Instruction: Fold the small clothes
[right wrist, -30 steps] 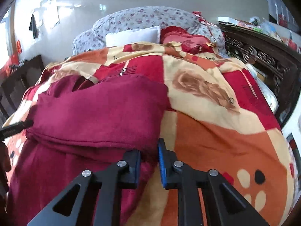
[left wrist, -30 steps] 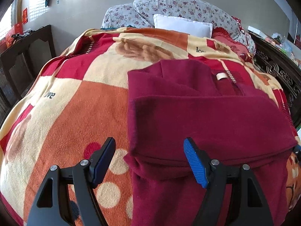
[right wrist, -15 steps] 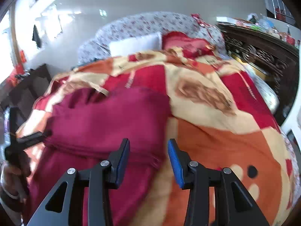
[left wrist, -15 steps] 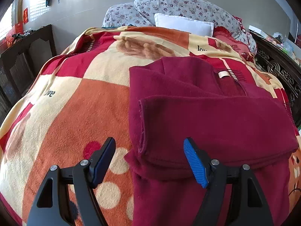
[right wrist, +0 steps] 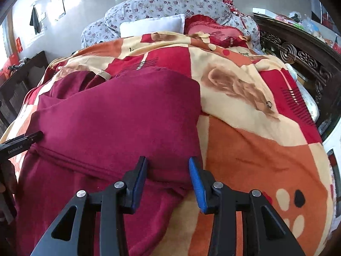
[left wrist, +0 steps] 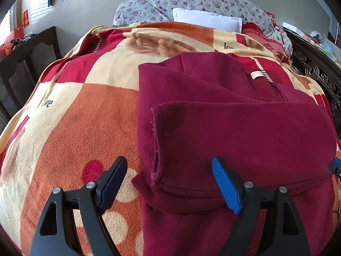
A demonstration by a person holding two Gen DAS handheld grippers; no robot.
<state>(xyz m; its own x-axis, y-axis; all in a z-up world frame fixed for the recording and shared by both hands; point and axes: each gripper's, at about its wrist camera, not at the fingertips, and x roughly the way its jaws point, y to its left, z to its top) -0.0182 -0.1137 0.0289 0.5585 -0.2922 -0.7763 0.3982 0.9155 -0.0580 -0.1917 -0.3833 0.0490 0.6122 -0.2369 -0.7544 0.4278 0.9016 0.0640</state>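
Note:
A dark red fleece garment lies on the patterned blanket, with one part folded across its middle; it also shows in the right wrist view. A small white label shows near its collar. My left gripper is open and empty, straddling the folded layer's left end. My right gripper is open and empty at the fold's right lower corner. The right gripper's blue tip shows at the left view's right edge, and the left gripper's black finger at the right view's left edge.
The orange, red and cream blanket covers the bed. Floral pillows and a white pillow lie at the head. Dark carved wooden bed frame runs along the right; dark wooden furniture stands on the left.
My right gripper has opened and let go of the garment's folded edge. The folded layer has settled flat. My left gripper stayed open, with little movement.

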